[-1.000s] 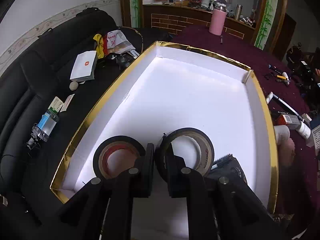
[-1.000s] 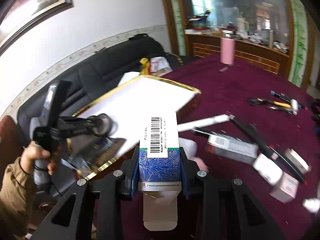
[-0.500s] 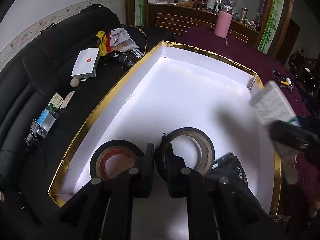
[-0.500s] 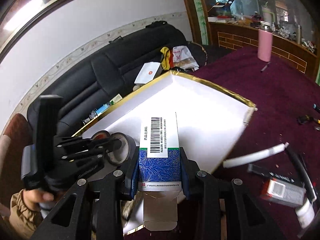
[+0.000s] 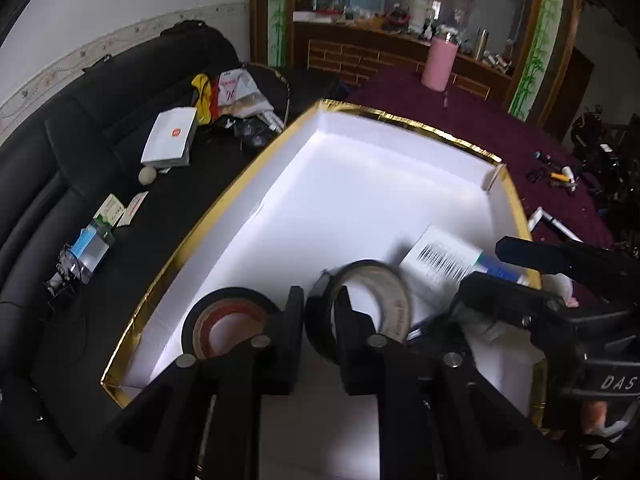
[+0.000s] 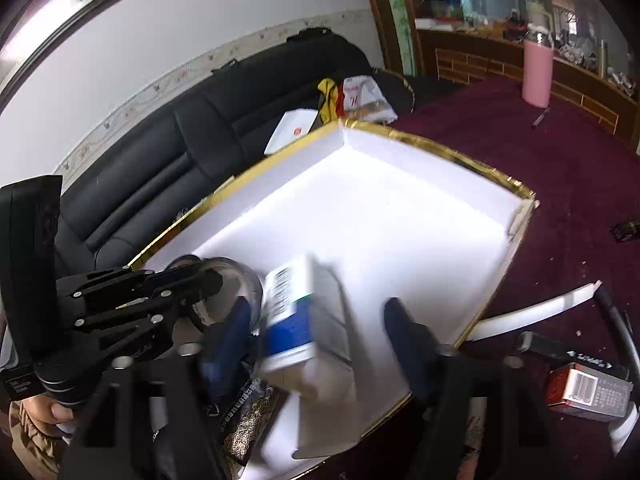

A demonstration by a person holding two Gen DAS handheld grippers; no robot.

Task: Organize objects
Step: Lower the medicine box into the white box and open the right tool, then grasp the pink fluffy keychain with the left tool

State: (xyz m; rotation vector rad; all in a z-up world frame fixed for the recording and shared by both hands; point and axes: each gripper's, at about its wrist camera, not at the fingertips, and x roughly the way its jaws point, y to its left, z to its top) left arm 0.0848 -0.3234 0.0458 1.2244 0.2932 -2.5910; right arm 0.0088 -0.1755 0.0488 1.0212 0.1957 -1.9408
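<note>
The left wrist camera sits close behind its own black fingers [image 5: 296, 332], looking steeply down into the near end of the shallow white gold-rimmed cardboard box [image 5: 436, 132], with the black leather sofa [image 5: 100, 120] to the left. The right wrist camera looks down from the box's near right side — facing left and far across it. Both views share the box [image 6: 436, 146], the sofa [image 6: 208, 128] and the far pink cylindrical bottle [image 5: 439, 64] [image 6: 538, 76] — each also catches the other gripper.
</note>
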